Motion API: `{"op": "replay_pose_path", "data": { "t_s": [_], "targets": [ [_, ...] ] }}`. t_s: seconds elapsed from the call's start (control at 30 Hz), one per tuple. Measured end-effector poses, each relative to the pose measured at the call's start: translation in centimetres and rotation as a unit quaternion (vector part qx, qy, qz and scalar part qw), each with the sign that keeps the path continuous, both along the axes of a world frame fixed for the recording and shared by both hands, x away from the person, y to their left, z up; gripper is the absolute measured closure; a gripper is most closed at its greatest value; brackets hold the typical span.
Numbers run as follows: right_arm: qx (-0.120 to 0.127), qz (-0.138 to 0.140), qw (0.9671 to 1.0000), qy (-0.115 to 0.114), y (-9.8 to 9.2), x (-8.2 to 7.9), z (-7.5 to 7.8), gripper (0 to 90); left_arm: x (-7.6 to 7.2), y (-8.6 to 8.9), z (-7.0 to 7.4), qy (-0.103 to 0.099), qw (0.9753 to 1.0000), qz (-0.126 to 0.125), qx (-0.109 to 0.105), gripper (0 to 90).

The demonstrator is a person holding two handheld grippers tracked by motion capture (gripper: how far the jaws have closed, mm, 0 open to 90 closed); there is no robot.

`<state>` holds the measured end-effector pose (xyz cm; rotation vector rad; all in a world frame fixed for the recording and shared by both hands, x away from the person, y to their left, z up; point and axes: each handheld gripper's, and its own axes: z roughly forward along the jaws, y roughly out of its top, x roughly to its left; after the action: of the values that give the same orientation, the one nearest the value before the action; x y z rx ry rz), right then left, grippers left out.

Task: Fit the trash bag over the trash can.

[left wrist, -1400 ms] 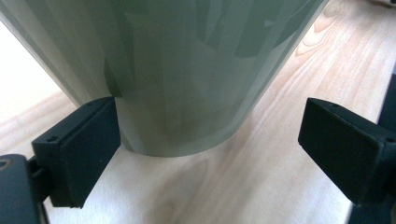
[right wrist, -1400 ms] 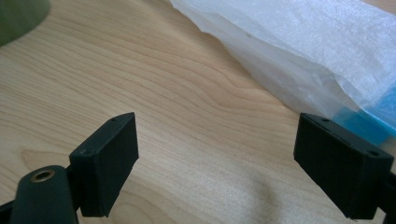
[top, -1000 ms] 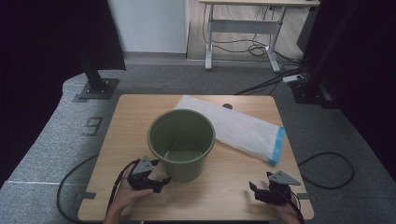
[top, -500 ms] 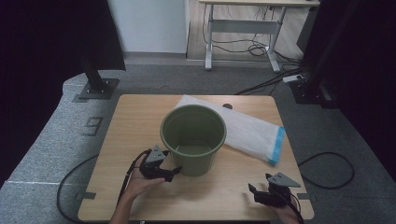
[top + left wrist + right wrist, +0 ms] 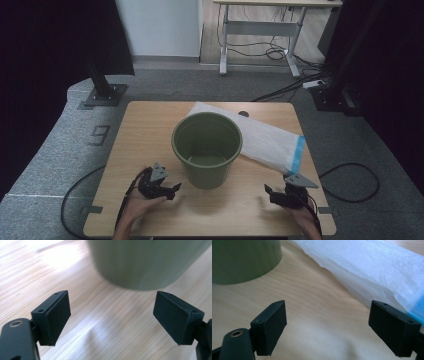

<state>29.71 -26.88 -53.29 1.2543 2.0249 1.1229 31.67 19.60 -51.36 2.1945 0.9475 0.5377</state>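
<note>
The left gripper is being held low over the near left part of the wooden table, gripped from behind by the left hand, whose forearm is coming in from the bottom edge of the high view; the jaws are being pointed to the right, toward the base of the green plastic bucket, and are lying just beside it without touching. In the left gripper view, the jaws are being kept wide apart with nothing between them, and the blurred wall of the bucket is being seen just ahead, standing upright on the table. The right gripper is being held low at the near right corner by the right hand, its jaws being pointed leftward across the board, well apart from the bucket. In the right gripper view, its jaws are likewise being kept spread wide and empty above the bare wood, with the bucket at the upper left and the white bag with a blue end strip lying flat at the upper right. In the high view, that bag is being partly covered by the bucket, which is standing in the middle of the table.
</note>
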Motion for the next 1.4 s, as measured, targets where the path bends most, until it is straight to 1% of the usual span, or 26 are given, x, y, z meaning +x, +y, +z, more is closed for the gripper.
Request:
{"op": "replay_pose_path", "data": {
  "t_s": [0.07, 0.1, 0.13, 0.17, 0.2, 0.23, 0.3, 0.4, 0.43, 0.47, 0.5, 0.6, 0.63, 0.7, 0.73, 0.77, 0.83, 0.87, 0.93, 1.0, 1.1, 1.17, 1.2, 1.33, 1.37, 1.4],
  "targets": [
    [-0.002, -0.001, 1.0, 0.002, 0.1, 0.6, 0.0, 14.0, 0.0, 0.2, -0.2, 0.002, 0.9999, 0.006, 0.008, 14.3],
    [-0.005, 0.0, 1.0, 0.005, 0.3, 1.3, 0.0, 13.3, -0.1, 0.4, -0.4, 0.005, 0.9998, 0.012, 0.013, 14.2],
    [-0.013, 0.004, 0.9998, 0.012, 0.7, 2.8, -0.1, 13.0, -0.2, 0.8, -0.8, 0.013, 0.9996, 0.02, 0.016, 14.2],
    [-0.013, 0.004, 0.9998, 0.012, 0.7, 2.8, -0.1, 13.0, -0.2, 0.8, -0.8, 0.013, 0.9996, 0.02, 0.016, 14.2],
    [-0.022, 0.004, 0.9996, 0.013, 1.2, 4.4, -0.1, 13.1, -0.3, 1.0, -1.0, 0.016, 0.9994, 0.024, 0.02, 14.1],
    [-0.022, 0.004, 0.9996, 0.013, 1.2, 4.4, -0.1, 13.1, -0.4, 1.2, -1.2, 0.019, 0.999, 0.029, 0.028, 14.1],
    [-0.032, 0.008, 0.9993, 0.016, 2.0, 6.5, -0.2, 14.3, -0.5, 1.8, -1.7, 0.026, 0.9983, 0.043, 0.028, 14.2],
    [-0.042, 0.005, 0.9989, 0.022, 2.8, 8.2, -0.5, 16.1, -0.5, 2.1, -2.3, 0.035, 0.9971, 0.054, 0.041, 14.1],
    [-0.042, 0.005, 0.9989, 0.022, 2.8, 8.2, -0.5, 16.1, -0.5, 2.1, -2.3, 0.035, 0.9971, 0.054, 0.041, 13.8],
    [-0.047, 0.004, 0.9986, 0.025, 3.2, 9.1, -0.7, 18.3, -0.6, 2.3, -2.4, 0.038, 0.9967, 0.06, 0.041, 13.4],
    [-0.047, 0.004, 0.9986, 0.025, 3.2, 9.1, -0.7, 18.3, -0.6, 2.3, -2.4, 0.038, 0.9967, 0.06, 0.041, 13.5],
    [-0.059, -0.002, 0.9979, 0.026, 4.0, 10.7, -1.0, 21.4, -0.8, 2.8, -2.5, 0.042, 0.9963, 0.067, 0.035, 13.5],
    [-0.059, -0.002, 0.9979, 0.026, 4.0, 10.7, -1.0, 21.4, -0.9, 3.0, -2.5, 0.043, 0.9961, 0.071, 0.031, 13.5],
    [-0.076, -0.018, 0.9965, 0.03, 4.6, 10.9, -0.8, 22.5, -0.9, 3.3, -2.5, 0.044, 0.9958, 0.075, 0.029, 13.6],
    [-0.079, -0.013, 0.9965, 0.026, 4.9, 10.7, -0.5, 24.7, -0.9, 3.5, -2.5, 0.045, 0.9956, 0.078, 0.027, 13.6],
    [-0.075, 0.007, 0.9971, 0.013, 5.3, 10.2, 0.1, 26.6, -0.9, 3.6, -2.6, 0.049, 0.9954, 0.079, 0.022, 13.7],
    [-0.073, 0.014, 0.9972, 0.014, 5.4, 10.0, 0.5, 25.7, -0.8, 3.5, -2.6, 0.049, 0.9954, 0.08, 0.021, 13.8],
    [-0.064, 0.022, 0.9977, 0.008, 5.1, 9.8, 1.3, 25.6, -0.8, 3.5, -2.6, 0.049, 0.9955, 0.079, 0.02, 13.9],
    [-0.055, 0.023, 0.9982, 0.005, 4.8, 9.8, 1.7, 25.6, -0.8, 3.5, -2.6, 0.05, 0.9955, 0.078, 0.02, 13.9],
    [-0.039, 0.024, 0.999, 0.003, 3.5, 10.0, 2.5, 25.6, -0.7, 3.5, -2.6, 0.052, 0.9954, 0.078, 0.016, 14.1],
    [-0.024, 0.021, 0.9995, 0.005, 2.7, 10.5, 2.6, 25.6, -0.6, 3.7, -2.7, 0.059, 0.9953, 0.077, 0.004, 14.1],
    [-0.006, 0.023, 0.9995, 0.018, 2.4, 11.3, 2.0, 25.6, -0.4, 3.9, -2.8, 0.067, 0.9948, 0.076, -0.007, 14.1],
    [-0.011, 0.027, 0.9989, 0.035, 2.7, 12.1, 1.0, 25.4, -0.3, 4.0, -2.9, 0.07, 0.9946, 0.076, -0.011, 13.9],
    [-0.038, 0.029, 0.9971, 0.059, 3.6, 13.0, -1.0, 28.4, -0.1, 4.2, -2.9, 0.073, 0.9944, 0.074, -0.016, 13.7],
    [-0.038, 0.029, 0.9971, 0.059, 3.6, 13.0, -1.0, 28.4, -0.1, 4.2, -2.9, 0.073, 0.9944, 0.074, -0.016, 13.7],
    [-0.055, 0.03, 0.9959, 0.064, 3.8, 13.1, -1.7, 37.9, -0.1, 4.3, -2.9, 0.073, 0.9943, 0.075, -0.016, 13.6]
  ]
}}
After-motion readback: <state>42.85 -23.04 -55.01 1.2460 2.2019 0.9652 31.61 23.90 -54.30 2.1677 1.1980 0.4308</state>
